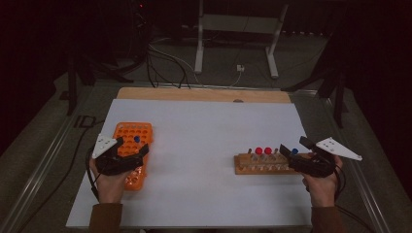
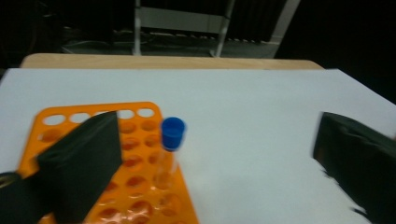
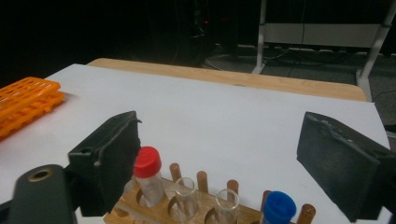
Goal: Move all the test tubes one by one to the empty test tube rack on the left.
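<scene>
Left gripper [image 2: 217,135]: hanging with jaws wide apart, clamping nothing, leaving the blue-capped tube [image 2: 172,140] standing upright on its own in a hole near the right edge of the orange rack [image 2: 140,205]. Judging from that, looking at one tube already delivered and let go of, with the rest of the orange rack's holes sitting vacant.

Right gripper [image 3: 219,140]: also spread, reaching over the wooden rack [image 3: 159,210] near the right side of the counter [image 1: 204,145], well apart from the orange rack. Straddling the second blue-capped tube [image 3: 279,207] without pressing on it, so not yet gripping; probably lining up for the next pick.

Still waiting in the wooden rack: a red-capped tube [image 3: 147,162] just beside one jaw, another red cap [image 1: 267,150] next to it, and uncapped tubes [image 3: 185,191] between them and the blue one. Reckoning the work as barely begun, with most of the carrying across remaining.
</scene>
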The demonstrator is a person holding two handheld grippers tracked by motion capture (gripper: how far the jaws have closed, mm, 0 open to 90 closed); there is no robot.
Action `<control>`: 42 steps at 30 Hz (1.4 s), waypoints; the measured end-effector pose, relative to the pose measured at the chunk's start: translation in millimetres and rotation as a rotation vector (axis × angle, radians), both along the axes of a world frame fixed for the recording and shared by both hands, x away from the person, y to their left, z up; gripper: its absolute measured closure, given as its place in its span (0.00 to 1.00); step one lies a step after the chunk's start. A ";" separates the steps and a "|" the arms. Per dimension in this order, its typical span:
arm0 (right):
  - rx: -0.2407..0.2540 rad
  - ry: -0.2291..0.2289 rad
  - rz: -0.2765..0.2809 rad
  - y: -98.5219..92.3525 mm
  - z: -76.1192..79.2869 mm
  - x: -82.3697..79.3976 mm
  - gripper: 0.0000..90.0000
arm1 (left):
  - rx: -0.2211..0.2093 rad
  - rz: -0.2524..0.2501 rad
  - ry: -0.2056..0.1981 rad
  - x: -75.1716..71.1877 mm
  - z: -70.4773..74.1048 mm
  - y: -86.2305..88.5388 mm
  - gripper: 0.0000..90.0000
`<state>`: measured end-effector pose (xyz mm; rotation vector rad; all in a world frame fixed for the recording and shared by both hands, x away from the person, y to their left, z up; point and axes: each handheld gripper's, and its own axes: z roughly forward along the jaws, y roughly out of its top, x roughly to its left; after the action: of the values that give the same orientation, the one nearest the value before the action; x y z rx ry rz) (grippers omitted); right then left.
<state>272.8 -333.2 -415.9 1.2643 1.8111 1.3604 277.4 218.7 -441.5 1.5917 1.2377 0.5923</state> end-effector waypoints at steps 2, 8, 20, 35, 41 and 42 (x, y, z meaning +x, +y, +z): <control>0.007 0.002 -0.008 -1.9 0.0 -0.7 0.15 | 0.028 -0.013 -0.014 -3.1 0.8 -4.2 0.00; -0.015 0.007 -0.041 -10.9 -1.5 -2.3 0.18 | 0.037 -0.046 -0.045 -10.3 0.3 -6.8 0.00; -0.103 0.043 -0.093 -20.3 -19.1 0.0 0.65 | 0.046 -0.029 -0.113 -21.2 1.9 -6.0 0.00; -0.044 0.122 -0.056 -25.2 -36.5 3.8 0.82 | 0.000 -0.006 -0.108 -25.1 -1.4 -4.9 0.00; -0.047 0.133 -0.057 -22.9 -41.1 6.0 0.81 | -0.014 -0.005 -0.114 -25.2 -1.8 -3.8 0.00; -0.047 0.133 -0.057 -22.9 -41.1 6.0 0.81 | -0.013 -0.003 -0.114 -25.2 -1.6 -3.7 0.00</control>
<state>278.8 -356.1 -457.1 1.3994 1.8694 1.2219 252.2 215.0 -443.1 1.5273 1.1521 0.6629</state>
